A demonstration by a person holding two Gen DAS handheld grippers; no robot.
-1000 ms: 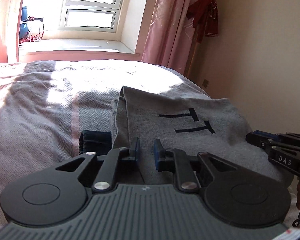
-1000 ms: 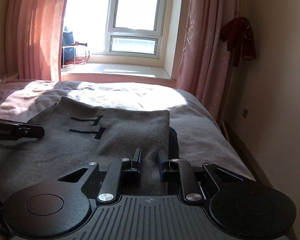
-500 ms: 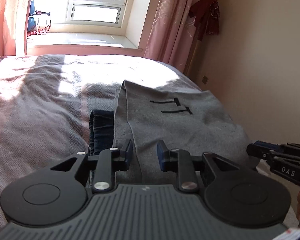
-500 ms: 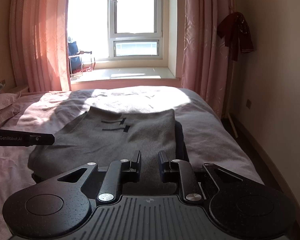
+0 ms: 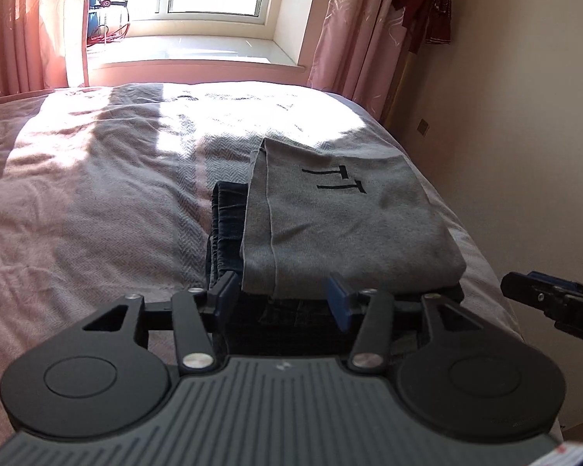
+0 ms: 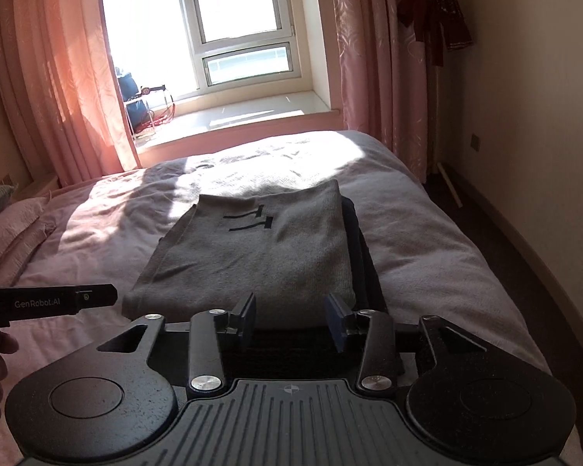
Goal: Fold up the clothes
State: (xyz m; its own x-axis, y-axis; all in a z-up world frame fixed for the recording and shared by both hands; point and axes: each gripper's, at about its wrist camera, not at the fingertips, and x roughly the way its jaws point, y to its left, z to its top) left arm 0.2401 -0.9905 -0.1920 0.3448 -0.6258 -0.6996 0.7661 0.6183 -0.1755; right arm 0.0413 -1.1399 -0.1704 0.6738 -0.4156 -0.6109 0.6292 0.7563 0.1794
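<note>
A folded grey sweater [image 5: 342,213] [image 6: 260,248] with a black mark lies flat on top of folded dark jeans [image 5: 225,217] [image 6: 361,256] near the right edge of the bed. My left gripper [image 5: 283,295] hovers above the stack's near edge, its jaws opening, with nothing pressed between the pads. In the right wrist view my right gripper [image 6: 291,318] also hangs above the near edge, jaws opening and free of the cloth. Each gripper shows in the other's view: the right gripper [image 5: 555,303] at the right edge, the left gripper [image 6: 50,303] at the left edge.
The bed [image 5: 97,202] carries a pinkish-grey cover, with broad room left of the stack. A window [image 6: 237,27] with pink curtains [image 6: 54,77] stands beyond. A dark red garment [image 6: 435,11] hangs by the right wall. Pillows [image 6: 4,233] lie far left. Floor [image 6: 505,233] runs beside the bed.
Both grippers have let go of the sweater, opened, and pulled up and back from it. The sweater now lies settled on the jeans and looks smaller in both views.
</note>
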